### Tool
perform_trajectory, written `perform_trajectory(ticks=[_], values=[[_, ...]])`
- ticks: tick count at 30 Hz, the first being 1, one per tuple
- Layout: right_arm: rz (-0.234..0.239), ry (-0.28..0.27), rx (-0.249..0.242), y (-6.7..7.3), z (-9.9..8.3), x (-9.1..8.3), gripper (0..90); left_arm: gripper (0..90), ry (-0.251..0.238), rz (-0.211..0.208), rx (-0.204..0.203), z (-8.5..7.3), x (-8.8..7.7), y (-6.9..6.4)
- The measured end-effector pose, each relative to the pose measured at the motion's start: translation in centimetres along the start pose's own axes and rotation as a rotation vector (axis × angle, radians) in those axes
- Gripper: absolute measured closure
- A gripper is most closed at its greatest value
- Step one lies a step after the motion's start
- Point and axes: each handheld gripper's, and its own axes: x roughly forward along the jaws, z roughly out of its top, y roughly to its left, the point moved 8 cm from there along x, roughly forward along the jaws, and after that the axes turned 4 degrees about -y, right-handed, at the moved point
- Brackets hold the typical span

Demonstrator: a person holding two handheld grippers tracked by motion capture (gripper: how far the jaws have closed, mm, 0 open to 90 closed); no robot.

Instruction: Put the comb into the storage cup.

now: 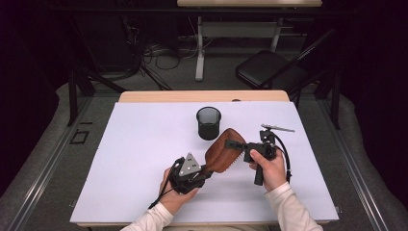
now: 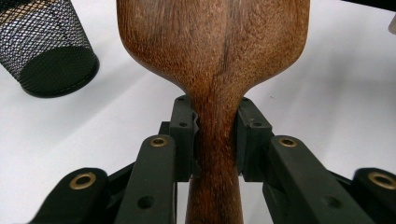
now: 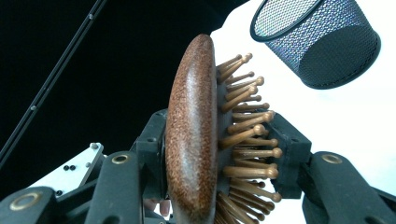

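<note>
Both sets of jaws are clamped on the wooden hairbrush (image 1: pixel 224 150): the left gripper (image 1: pixel 204 172) pinches the narrow handle, its black pads pressed to either side of the neck in the left gripper view, while the right gripper (image 1: pixel 231 143) bites across the paddle head (image 3: pixel 192 130), one pad on the smooth back and the other against the wooden bristles (image 3: pixel 245 135). The brush hangs above the white table mat (image 1: pixel 139 159), slanting up from the lower left toward the right, back side up, bristles facing down and to the right. The left hand (image 1: pixel 175 192) comes in low from the bottom edge, gripper pointing up and right, its grey three-cornered plate (image 1: pixel 190 165) on top. The right hand (image 1: pixel 269 168) holds its gripper roughly level, pointing left at the brush head, cable looping behind. Just beyond the brush stands a black mesh cup (image 1: pixel 209 123), upright and open-mouthed, close to the head yet apart from it. Behind the table sit a folding chair (image 1: pixel 269 70) and desk legs (image 1: pixel 199 48) in the dark. No writing is readable anywhere.
</note>
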Motion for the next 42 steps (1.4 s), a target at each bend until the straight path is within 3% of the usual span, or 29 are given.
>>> perform_trajectory(ticks=[13,29,30,42], values=[[-0.024,0.002,0.073,-0.47,-0.13,-0.09,49.6,71.4,0.005,0.001,-0.01,-0.09,0.12,0.02],[-0.044,-0.01,0.08,-0.41,0.09,0.22,50.2,68.3,0.0,0.01,-0.043,-0.1,-0.05,0.45],[-0.048,0.011,0.078,-0.47,0.02,0.13,50.2,68.0,0.002,0.011,-0.045,-0.13,-0.06,0.46],[-0.062,0.024,0.098,-0.75,0.77,0.47,50.3,66.4,-0.005,0.017,-0.064,-0.13,-0.16,0.86]])
